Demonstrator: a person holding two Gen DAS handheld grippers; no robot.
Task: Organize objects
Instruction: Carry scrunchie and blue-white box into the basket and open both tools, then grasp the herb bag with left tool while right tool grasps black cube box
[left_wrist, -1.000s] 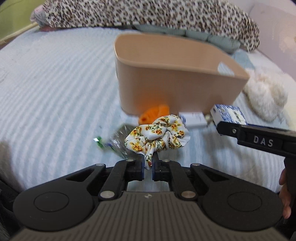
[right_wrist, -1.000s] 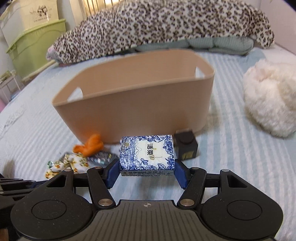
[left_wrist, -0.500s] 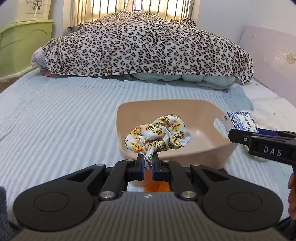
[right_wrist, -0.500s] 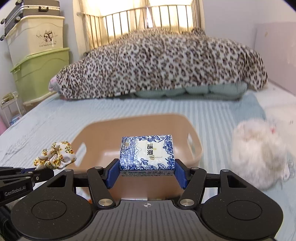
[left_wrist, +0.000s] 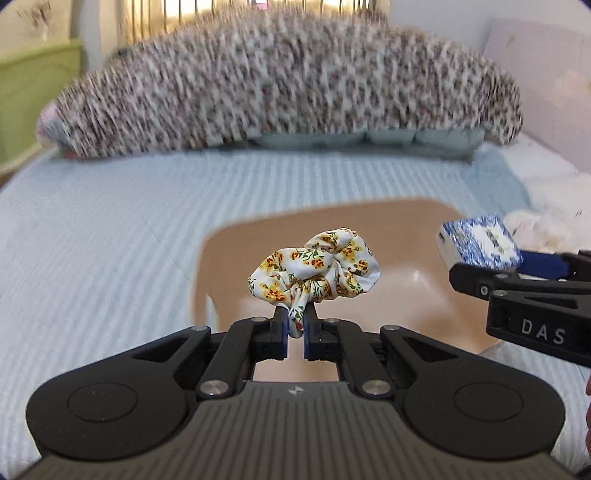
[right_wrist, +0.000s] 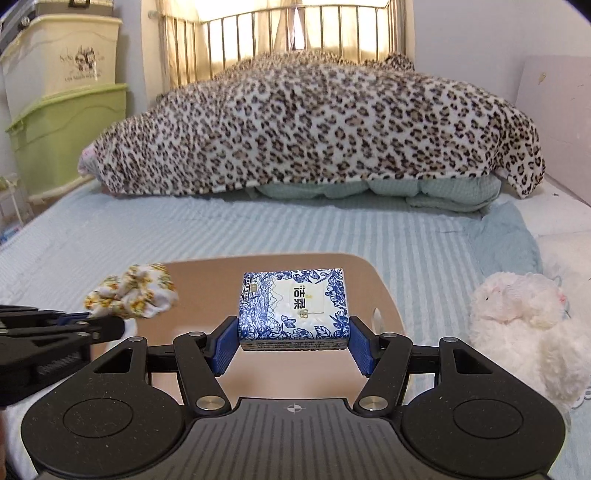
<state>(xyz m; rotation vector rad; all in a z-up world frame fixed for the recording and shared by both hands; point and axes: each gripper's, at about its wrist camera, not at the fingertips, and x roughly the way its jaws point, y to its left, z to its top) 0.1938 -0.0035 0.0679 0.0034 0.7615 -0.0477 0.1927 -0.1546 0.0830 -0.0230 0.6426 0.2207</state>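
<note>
My left gripper (left_wrist: 295, 325) is shut on a floral scrunchie (left_wrist: 314, 273) and holds it above the open tan basket (left_wrist: 424, 295). My right gripper (right_wrist: 293, 341) is shut on a blue-and-white tissue pack (right_wrist: 293, 306), also held over the basket (right_wrist: 380, 291). The tissue pack (left_wrist: 476, 245) and the right gripper show at the right of the left wrist view. The scrunchie (right_wrist: 133, 291) and left gripper show at the left of the right wrist view. The basket's inside looks bare where it shows.
The basket stands on a bed with a light blue striped sheet (right_wrist: 258, 229). A leopard-print blanket (right_wrist: 314, 125) lies heaped at the far end. A white fluffy toy (right_wrist: 524, 325) lies right of the basket. Green and cream storage bins (right_wrist: 62, 110) stand at the left wall.
Both grippers have risen from beside the basket to above it, carrying the scrunchie and tissue pack. The small items in front of the basket have dropped out of view.
</note>
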